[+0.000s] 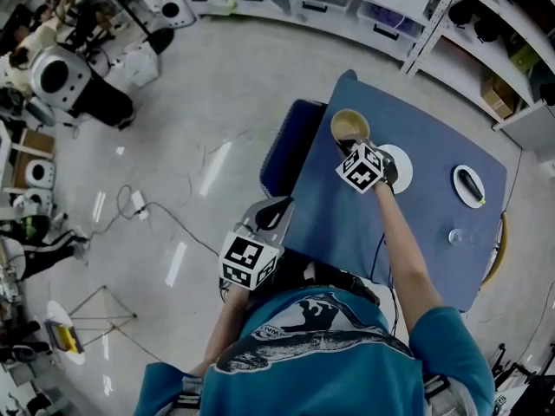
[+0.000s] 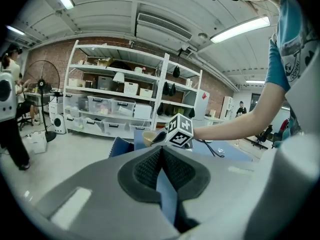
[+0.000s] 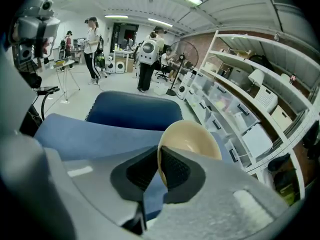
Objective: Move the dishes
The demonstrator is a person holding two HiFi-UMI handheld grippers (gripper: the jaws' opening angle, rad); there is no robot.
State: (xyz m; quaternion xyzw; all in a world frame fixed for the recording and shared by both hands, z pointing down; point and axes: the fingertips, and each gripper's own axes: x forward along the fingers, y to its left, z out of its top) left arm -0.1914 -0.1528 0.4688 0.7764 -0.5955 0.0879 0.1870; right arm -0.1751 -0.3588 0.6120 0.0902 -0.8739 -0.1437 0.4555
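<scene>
A beige bowl (image 1: 349,126) is at the far left corner of the blue-covered table (image 1: 347,224). My right gripper (image 1: 348,145) is shut on its near rim. In the right gripper view the bowl (image 3: 192,137) stands tilted, its rim pinched between the black pads (image 3: 175,170). A white plate (image 1: 401,168) lies just right of that gripper. My left gripper (image 1: 274,212) hangs off the table's left edge, by my body. In the left gripper view its pads (image 2: 176,170) meet with nothing between them.
A second white plate (image 1: 469,185) with a dark object on it sits at the table's right, and a clear glass (image 1: 456,237) nearer me. A blue chair (image 1: 290,146) stands against the table's left side. Storage shelves (image 1: 451,16) run behind, and cables (image 1: 139,202) lie on the floor.
</scene>
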